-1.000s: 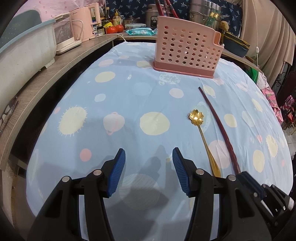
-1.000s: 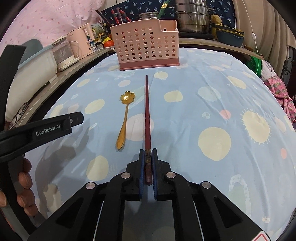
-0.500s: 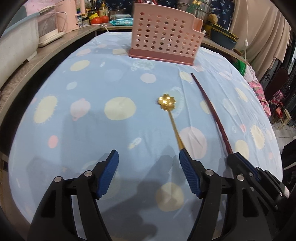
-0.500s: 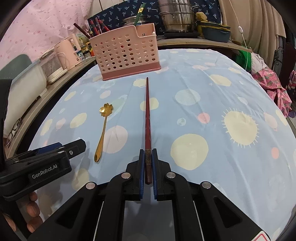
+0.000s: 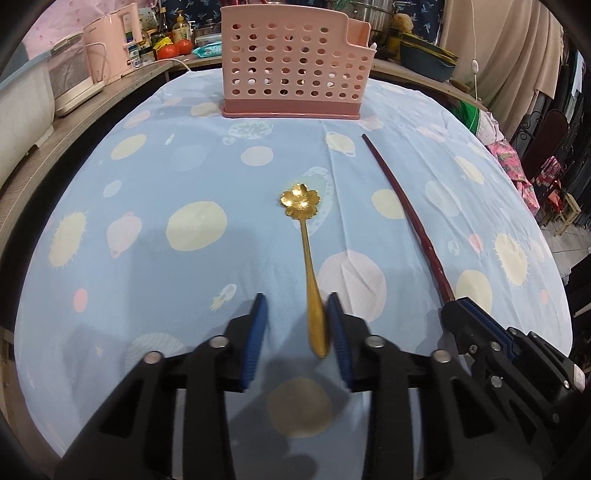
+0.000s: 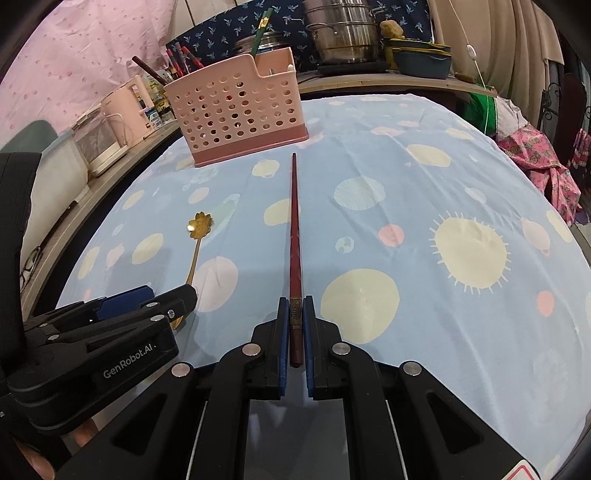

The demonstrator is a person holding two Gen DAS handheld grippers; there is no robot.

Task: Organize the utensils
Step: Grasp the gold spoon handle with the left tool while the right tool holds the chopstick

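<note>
A gold spoon (image 5: 306, 236) with a flower-shaped bowl lies on the blue patterned tablecloth (image 5: 192, 177); it also shows in the right wrist view (image 6: 195, 240). My left gripper (image 5: 295, 314) is open, its jaws on either side of the spoon's handle end, the right pad close against it. My right gripper (image 6: 295, 317) is shut on the thick end of dark red chopsticks (image 6: 294, 236), which point toward the pink perforated utensil basket (image 6: 236, 110). The basket (image 5: 291, 70) stands at the far edge of the cloth. The chopsticks (image 5: 402, 214) lie right of the spoon.
A wooden counter (image 5: 74, 122) runs along the left with a pink kettle (image 5: 110, 44) and white appliances. Steel pots (image 6: 343, 33) and a blue dish (image 6: 421, 55) stand behind the basket. A pink cloth (image 6: 535, 158) hangs off the right side.
My left gripper has moved right and forward until its jaws straddle the spoon's handle, and the jaws have narrowed. My right gripper keeps its hold on the chopsticks.
</note>
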